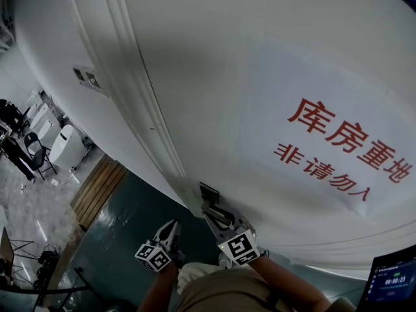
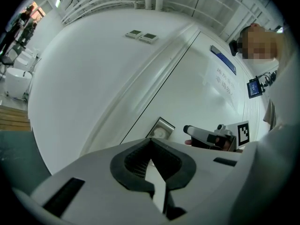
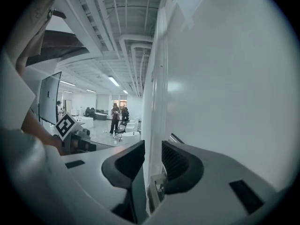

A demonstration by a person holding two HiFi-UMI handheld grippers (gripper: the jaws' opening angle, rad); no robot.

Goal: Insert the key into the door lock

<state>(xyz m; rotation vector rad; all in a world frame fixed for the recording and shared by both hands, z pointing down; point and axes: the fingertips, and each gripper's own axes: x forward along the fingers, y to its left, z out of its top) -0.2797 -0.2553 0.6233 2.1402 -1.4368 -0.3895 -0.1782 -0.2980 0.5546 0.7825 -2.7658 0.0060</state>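
Low on the white door [image 1: 214,77], the lock [image 1: 208,192] sits just ahead of the right claw [image 1: 209,208], whose jaws stand spread and aimed at it, apparently lining up on the keyhole, though I can make out no key in either claw. The left claw [image 1: 173,225] is pressed together on nothing I can see and hangs beside it, likely kept clear of the approach. No surface is involved: the door bears a red-lettered sign [image 1: 344,148], and past the dark floor [image 1: 123,239] lies an open office with chairs and standing people
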